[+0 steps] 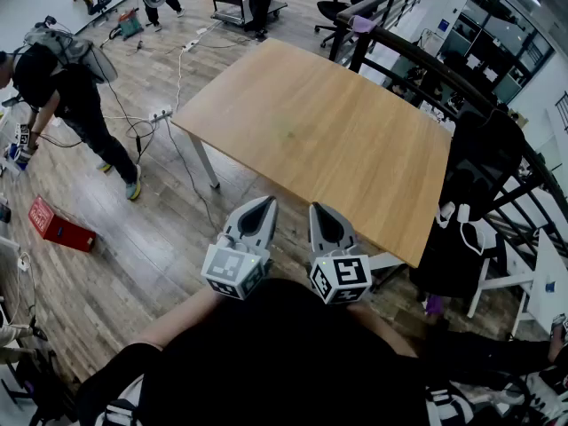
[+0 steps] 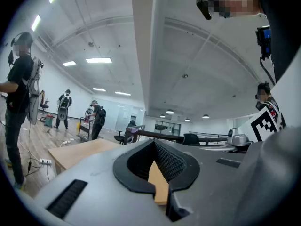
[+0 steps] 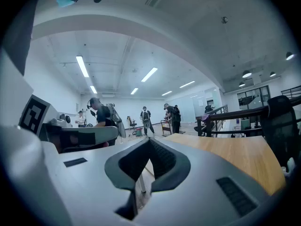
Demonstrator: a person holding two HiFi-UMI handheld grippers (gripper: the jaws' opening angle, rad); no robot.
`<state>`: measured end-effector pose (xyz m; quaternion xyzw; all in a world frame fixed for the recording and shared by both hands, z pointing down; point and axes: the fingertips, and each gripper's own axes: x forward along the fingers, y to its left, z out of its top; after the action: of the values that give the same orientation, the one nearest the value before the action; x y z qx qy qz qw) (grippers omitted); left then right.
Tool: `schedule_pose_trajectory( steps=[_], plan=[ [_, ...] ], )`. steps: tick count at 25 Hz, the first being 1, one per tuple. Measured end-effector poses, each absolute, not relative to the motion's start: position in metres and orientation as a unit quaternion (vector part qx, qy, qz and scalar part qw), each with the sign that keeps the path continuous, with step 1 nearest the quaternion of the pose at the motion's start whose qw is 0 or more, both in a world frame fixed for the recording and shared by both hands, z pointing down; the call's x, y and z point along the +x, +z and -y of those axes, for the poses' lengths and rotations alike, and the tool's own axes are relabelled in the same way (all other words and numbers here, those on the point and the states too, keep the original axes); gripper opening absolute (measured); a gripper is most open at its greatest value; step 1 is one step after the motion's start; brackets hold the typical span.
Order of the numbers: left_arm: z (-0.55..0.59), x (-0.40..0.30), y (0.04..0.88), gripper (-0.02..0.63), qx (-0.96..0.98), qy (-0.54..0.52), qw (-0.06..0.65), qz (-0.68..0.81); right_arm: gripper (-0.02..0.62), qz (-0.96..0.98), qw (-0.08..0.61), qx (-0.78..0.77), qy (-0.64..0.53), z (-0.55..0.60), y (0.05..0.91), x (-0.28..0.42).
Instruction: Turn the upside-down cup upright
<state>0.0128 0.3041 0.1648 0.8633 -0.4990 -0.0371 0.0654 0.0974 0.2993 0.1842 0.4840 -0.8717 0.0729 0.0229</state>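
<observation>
Two tools, the left hand-held gripper (image 1: pixel 264 204) and right hand-held gripper (image 1: pixel 319 211), sit closed and empty just short of the bench (image 1: pixel 328 131); no cup shows on it, so neither is nearer.

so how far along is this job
Done: nothing; no cup shows on the wooden table. In hand: nothing; the left tongs and right tongs are both shut and empty, side by side short of the table's near edge. Left: everything, from reaching a cup to turning it upright.
</observation>
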Motion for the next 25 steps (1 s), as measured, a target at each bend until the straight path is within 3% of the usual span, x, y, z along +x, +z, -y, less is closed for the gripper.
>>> schedule_pose_trajectory(
  steps=[12,25],
  plan=[
    [-0.311,0.006,0.163,0.008,0.865,-0.032,0.049,0.498,0.012,0.866,0.024,0.494,0.078,-0.302,0.188,0.095],
    [-0.274,-0.080,0.193,0.008,0.846,-0.040,0.060,0.528,0.012,0.856,0.051,0.502,0.113,-0.270,0.233,0.043]
  ],
)
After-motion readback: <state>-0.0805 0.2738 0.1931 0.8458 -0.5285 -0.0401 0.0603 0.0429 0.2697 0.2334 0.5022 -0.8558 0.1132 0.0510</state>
